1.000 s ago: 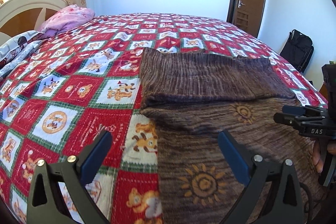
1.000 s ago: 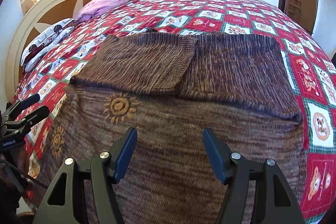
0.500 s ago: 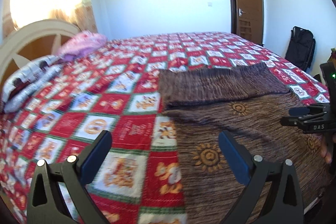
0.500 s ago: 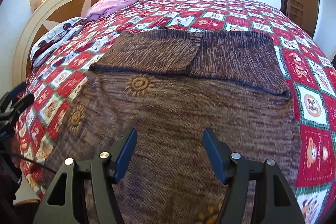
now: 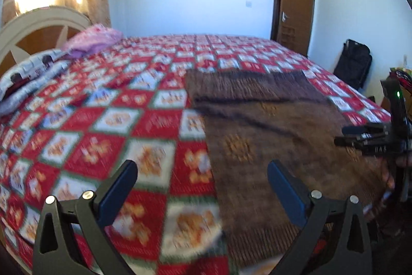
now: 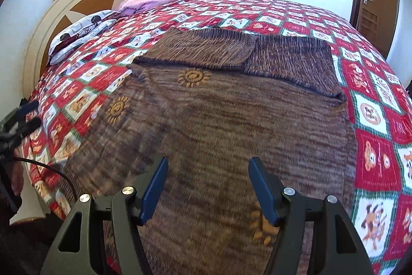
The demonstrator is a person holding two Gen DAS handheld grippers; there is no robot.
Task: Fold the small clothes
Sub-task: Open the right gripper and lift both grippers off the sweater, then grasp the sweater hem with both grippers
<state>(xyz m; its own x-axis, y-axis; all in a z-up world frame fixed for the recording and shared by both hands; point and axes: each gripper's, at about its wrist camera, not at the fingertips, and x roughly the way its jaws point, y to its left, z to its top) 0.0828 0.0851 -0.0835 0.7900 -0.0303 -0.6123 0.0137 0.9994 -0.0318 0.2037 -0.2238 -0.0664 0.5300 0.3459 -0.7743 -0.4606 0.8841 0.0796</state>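
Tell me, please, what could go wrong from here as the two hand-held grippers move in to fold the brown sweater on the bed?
1. The sweater's near hem hangs over the bed edge; a loose pinch could drag it off.
2. The folded-in sleeves lie loose on top and may slip open when the hem is lifted.
3. The left hand-held gripper is open mostly over the quilt, so it might pinch bedding too; the right hand-held gripper is also open.
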